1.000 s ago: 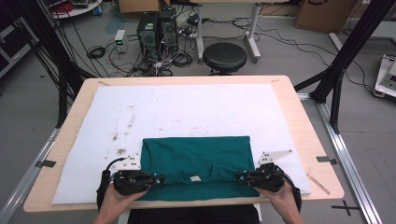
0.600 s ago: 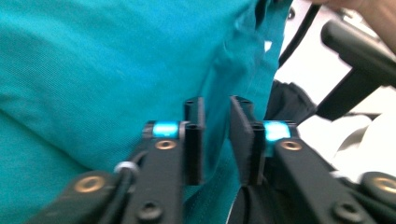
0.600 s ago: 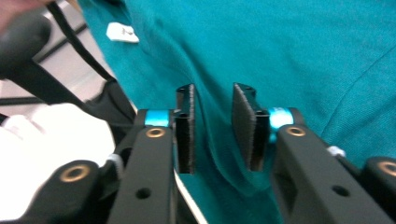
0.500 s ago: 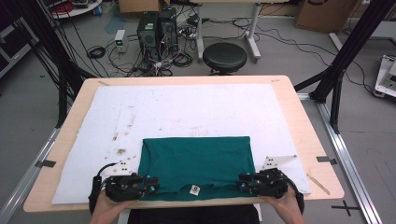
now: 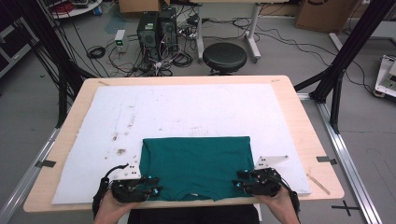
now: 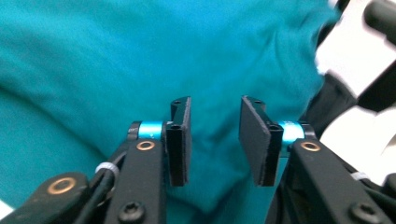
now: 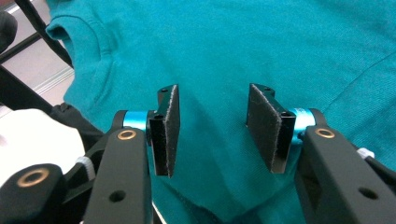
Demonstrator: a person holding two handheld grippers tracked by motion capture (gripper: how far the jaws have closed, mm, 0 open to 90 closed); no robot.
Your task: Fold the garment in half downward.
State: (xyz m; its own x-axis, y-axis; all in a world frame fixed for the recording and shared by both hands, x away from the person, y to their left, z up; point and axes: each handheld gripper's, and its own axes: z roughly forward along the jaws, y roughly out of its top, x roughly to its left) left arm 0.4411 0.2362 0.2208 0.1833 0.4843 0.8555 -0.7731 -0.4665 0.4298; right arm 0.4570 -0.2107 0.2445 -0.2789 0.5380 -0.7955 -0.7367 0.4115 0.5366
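A teal T-shirt (image 5: 196, 161) lies folded flat on the white mat (image 5: 187, 107), its collar (image 5: 196, 196) at the near edge. My left gripper (image 5: 155, 187) rests over the shirt's near left corner and my right gripper (image 5: 236, 182) over its near right corner. In the left gripper view the jaws (image 6: 215, 140) stand apart above the teal cloth (image 6: 140, 56), and the pads press on nothing. The right gripper (image 7: 214, 133) is the same, with the shirt (image 7: 243, 42) and its collar (image 7: 95, 44) beneath. Both pairs of jaws have just been opening.
The mat covers most of a wooden table (image 5: 310, 140); the shirt's near edge sits close to the table's front edge. Beyond the table stand a black stool (image 5: 224, 56), computer towers (image 5: 156, 25) and cables. Black frame posts (image 5: 345, 56) flank the table.
Both grippers went from shut on the shirt's near edge to open, letting the cloth go. The near edge and its label slid a little toward the table's front.
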